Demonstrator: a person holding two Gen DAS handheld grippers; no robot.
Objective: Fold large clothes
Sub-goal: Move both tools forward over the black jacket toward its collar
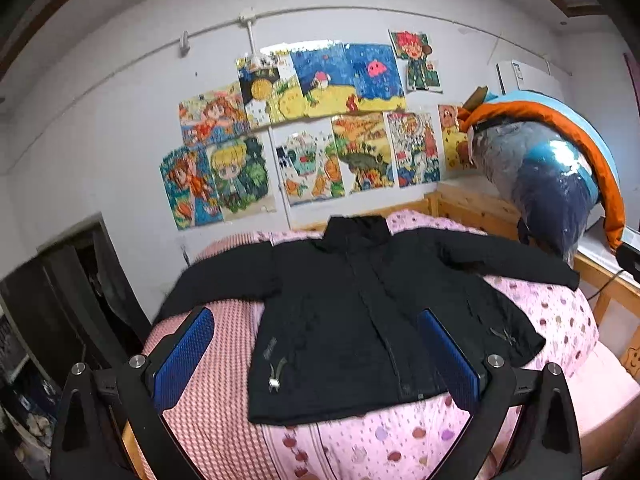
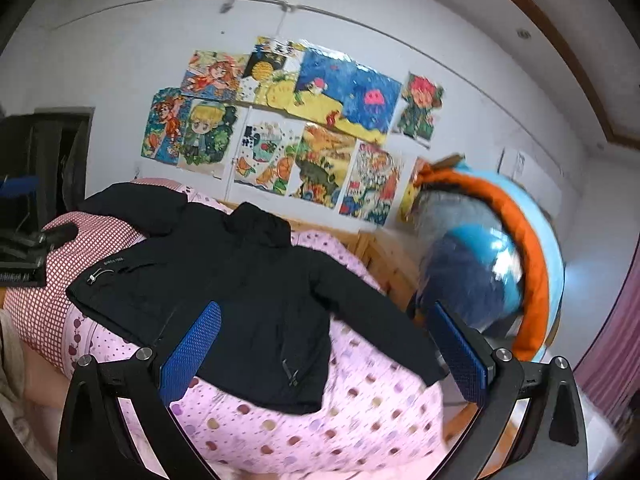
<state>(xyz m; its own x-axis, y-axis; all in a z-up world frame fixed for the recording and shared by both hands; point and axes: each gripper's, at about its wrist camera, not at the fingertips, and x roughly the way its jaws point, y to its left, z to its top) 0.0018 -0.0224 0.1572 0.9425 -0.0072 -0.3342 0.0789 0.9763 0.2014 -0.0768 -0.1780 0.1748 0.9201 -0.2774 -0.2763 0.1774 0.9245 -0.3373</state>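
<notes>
A black jacket point(image 1: 352, 320) lies spread flat, front side up, on the bed point(image 1: 400, 440), over a pink dotted cover with a pink checked cover to its left. Both sleeves are stretched out to the sides and the hem sits nearest you, likely laid this way so each sleeve and side panel can be reached and turned inward without the fabric bunching.

Your left claw point(image 1: 316, 360) hangs above the near edge of the bed, its blue pads set wide apart and holding nothing; between them you see the jacket's lower half. Your right claw point(image 2: 324, 356) is likewise spread wide and empty, hovering near the jacket's right sleeve and hem corner.

The jacket's long axis runs away from you, from hem toward collar point(image 1: 356, 228), and the collar points at the wall covered in colourful children's drawings point(image 1: 320, 128). The sleeves cross that axis, left to right. In the right wrist view the jacket looks turned diagonally, its collar toward the upper left
</notes>
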